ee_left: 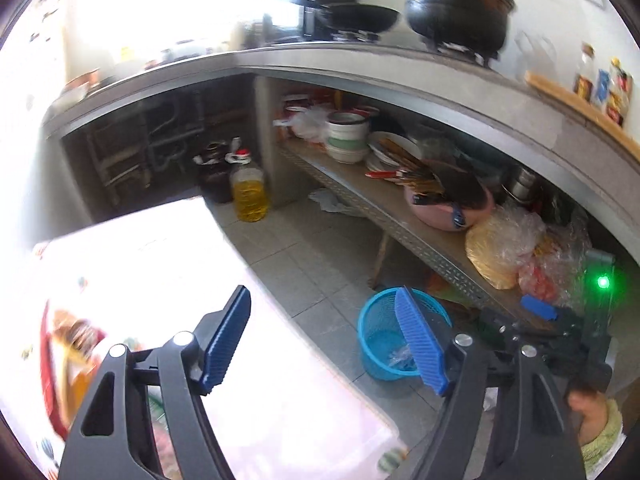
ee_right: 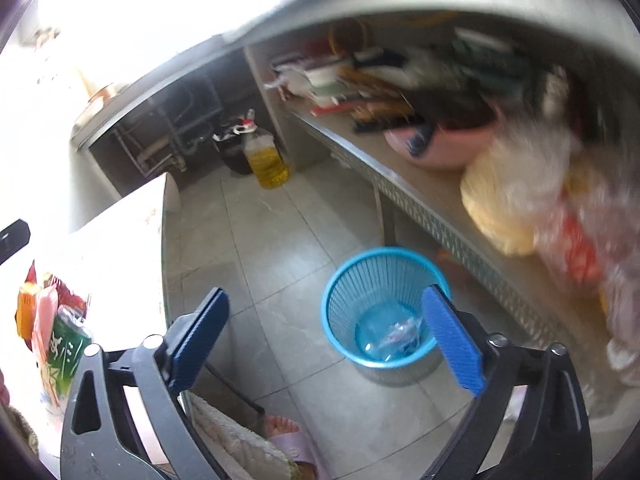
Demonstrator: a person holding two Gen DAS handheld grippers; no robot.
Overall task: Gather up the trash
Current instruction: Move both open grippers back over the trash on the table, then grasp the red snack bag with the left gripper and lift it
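Observation:
A blue mesh waste basket stands on the tiled floor beside the low shelf. Clear crumpled wrappers lie in its bottom. My right gripper hangs open and empty above the floor, its right finger in front of the basket. My left gripper is open and empty too, over the edge of the white table, with the basket behind its right finger. Blurred snack packets lie at the table's left end; a green packet is among them. The right gripper's blue pad shows at the far right.
A metal shelf carries bowls, a pink basin and plastic bags. An oil bottle stands on the floor. Pots sit on the counter. A person's foot in a slipper is below the right gripper.

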